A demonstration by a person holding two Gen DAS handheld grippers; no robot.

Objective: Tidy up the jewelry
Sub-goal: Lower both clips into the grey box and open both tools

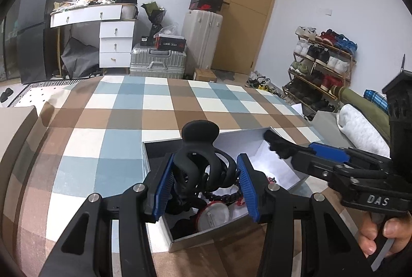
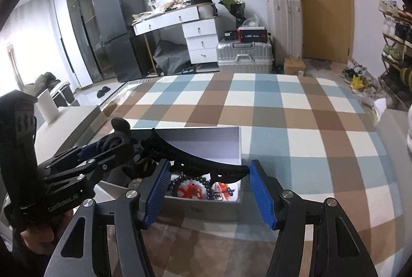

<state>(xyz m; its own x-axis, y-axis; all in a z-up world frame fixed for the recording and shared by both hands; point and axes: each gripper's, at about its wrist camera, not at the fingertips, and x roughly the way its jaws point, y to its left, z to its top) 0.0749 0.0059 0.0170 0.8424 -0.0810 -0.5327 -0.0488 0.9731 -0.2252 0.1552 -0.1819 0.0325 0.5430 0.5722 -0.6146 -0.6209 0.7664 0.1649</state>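
A grey open box (image 1: 195, 238) stands on the checked cloth; it also shows in the right wrist view (image 2: 206, 210). It holds a black bead string (image 1: 224, 197), red pieces and a round white-and-red item (image 1: 213, 216). My left gripper (image 1: 204, 187) is shut on a black claw hair clip (image 1: 200, 156), held above the box. My right gripper (image 2: 209, 189) is shut on a long curved black hair clip (image 2: 195, 161), also over the box. The right gripper's fingertips (image 1: 280, 145) show in the left wrist view.
The checked blue, brown and white cloth (image 2: 296, 122) covers the table. Suitcases (image 1: 159, 63), a white dresser (image 1: 113, 32), a dark fridge (image 2: 116, 27) and a shoe rack (image 1: 322, 63) stand behind. A sofa with a white pillow (image 1: 360, 127) is at the right.
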